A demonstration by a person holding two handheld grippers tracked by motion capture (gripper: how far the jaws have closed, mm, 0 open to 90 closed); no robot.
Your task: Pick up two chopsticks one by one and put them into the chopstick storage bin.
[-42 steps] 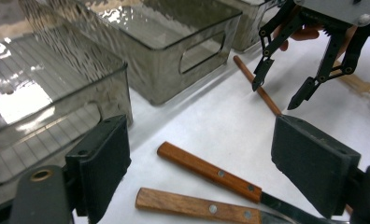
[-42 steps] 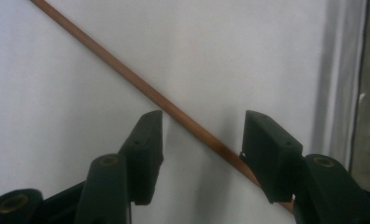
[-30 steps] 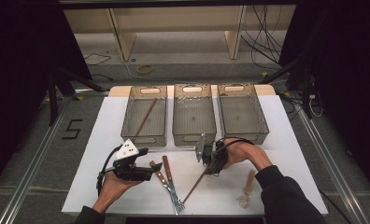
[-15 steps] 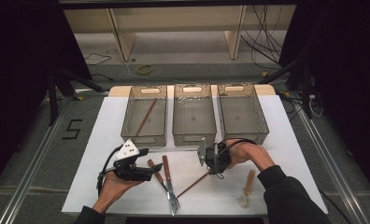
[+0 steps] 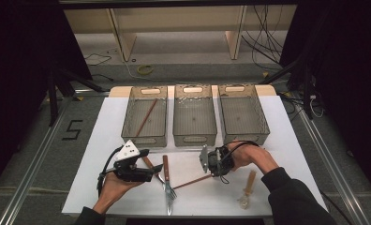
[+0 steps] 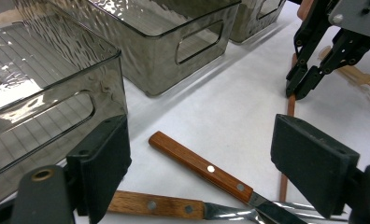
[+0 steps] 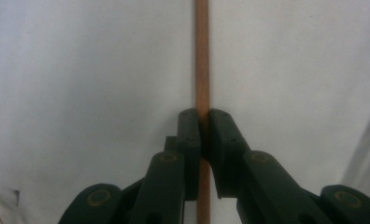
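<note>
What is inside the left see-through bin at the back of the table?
Inside the left bin lies one thin brown stick, slanted across the floor. Nothing else shows through its clear walls. The near wall's handle slot slightly blurs the stick's lower end.

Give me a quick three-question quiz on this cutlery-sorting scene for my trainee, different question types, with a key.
1. True or false: the right gripper is shut on the chopstick lying on the white table cover.
2. Multiple choice: which bin already holds a chopstick? A. left bin B. middle bin C. right bin
3. Fill in: in the left gripper view, the two wooden-handled utensils lying between the jaws of the left gripper are a fork and a ____.

Key:
1. True; its pads pinch the stick from both sides.
2. A
3. knife; the open jaws touch neither.
</note>
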